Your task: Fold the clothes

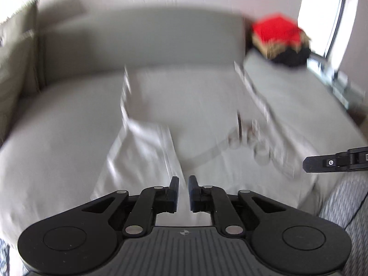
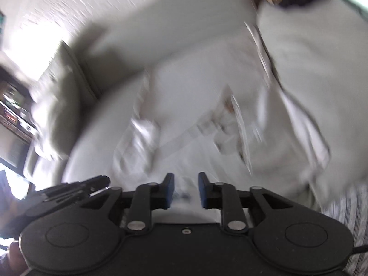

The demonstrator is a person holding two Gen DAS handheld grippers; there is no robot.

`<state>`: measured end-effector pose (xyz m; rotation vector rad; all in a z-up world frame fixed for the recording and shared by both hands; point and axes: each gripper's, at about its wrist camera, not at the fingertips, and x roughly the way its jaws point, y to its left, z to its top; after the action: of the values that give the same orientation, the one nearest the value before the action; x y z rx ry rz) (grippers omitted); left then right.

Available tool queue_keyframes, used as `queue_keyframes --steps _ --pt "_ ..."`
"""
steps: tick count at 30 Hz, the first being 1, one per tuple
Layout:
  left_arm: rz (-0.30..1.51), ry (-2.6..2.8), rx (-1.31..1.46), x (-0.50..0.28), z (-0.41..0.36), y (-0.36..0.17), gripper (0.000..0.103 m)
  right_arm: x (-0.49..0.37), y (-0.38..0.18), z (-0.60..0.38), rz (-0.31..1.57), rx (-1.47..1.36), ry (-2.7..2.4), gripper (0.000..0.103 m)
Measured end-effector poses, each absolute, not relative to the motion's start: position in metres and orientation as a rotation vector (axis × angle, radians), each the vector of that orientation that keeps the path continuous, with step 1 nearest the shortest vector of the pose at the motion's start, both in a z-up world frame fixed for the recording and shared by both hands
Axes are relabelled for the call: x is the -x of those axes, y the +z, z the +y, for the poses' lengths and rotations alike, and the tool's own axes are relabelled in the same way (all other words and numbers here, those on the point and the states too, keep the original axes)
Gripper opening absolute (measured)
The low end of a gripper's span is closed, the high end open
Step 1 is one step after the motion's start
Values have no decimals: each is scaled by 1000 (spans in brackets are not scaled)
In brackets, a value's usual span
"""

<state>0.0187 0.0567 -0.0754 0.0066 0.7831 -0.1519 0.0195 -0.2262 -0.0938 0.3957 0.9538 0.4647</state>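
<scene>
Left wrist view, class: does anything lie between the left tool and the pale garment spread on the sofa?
Nothing visible does. The left tool, jaws slightly apart, hangs directly over the pale garment on the sofa. The folded pile sits far off at the back right, and the right tool is off to the side.

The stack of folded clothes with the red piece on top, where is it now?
In the left wrist view the stack of folded clothes sits far right on the sofa, by the window, beyond the white garment.
</scene>
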Motion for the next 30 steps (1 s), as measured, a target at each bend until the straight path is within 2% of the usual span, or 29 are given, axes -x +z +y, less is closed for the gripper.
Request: queue_keyframes --steps 3,5,7,9,12,15,16,17,18,19,25,30 --pt "704 -134 15 -34 70 -46 15 -36 -57 -223 848 -392 478 42" --pt "678 -126 25 -50 78 -33 20 -49 -36 -222 789 -389 477 59" --pt "663 -110 26 -69 84 -27 25 -68 -24 -223 745 -380 465 71" --pt "673 -83 26 -97 90 -31 39 -92 -22 -221 725 -361 437 75" --pt "699 -45 39 -142 100 -41 43 -139 -35 -220 729 -356 394 82" --pt "740 -8 85 -194 116 -63 43 -193 -58 -226 759 -351 332 82" --pt "754 11 93 -212 121 -72 41 -213 -68 -228 774 -344 310 78" --pt "769 29 94 -230 123 -81 35 -233 -80 -229 791 -331 296 62" --pt "779 41 91 -246 123 -90 28 -254 -92 -230 816 -319 276 52" --pt "782 41 84 -260 122 -98 26 -275 -106 -232 844 -310 250 44" --pt "783 -18 79 -321 105 -135 27 -384 -180 -241 911 -255 113 42" --pt "786 -29 89 -349 95 -154 29 -452 -214 -241 928 -201 47 42"
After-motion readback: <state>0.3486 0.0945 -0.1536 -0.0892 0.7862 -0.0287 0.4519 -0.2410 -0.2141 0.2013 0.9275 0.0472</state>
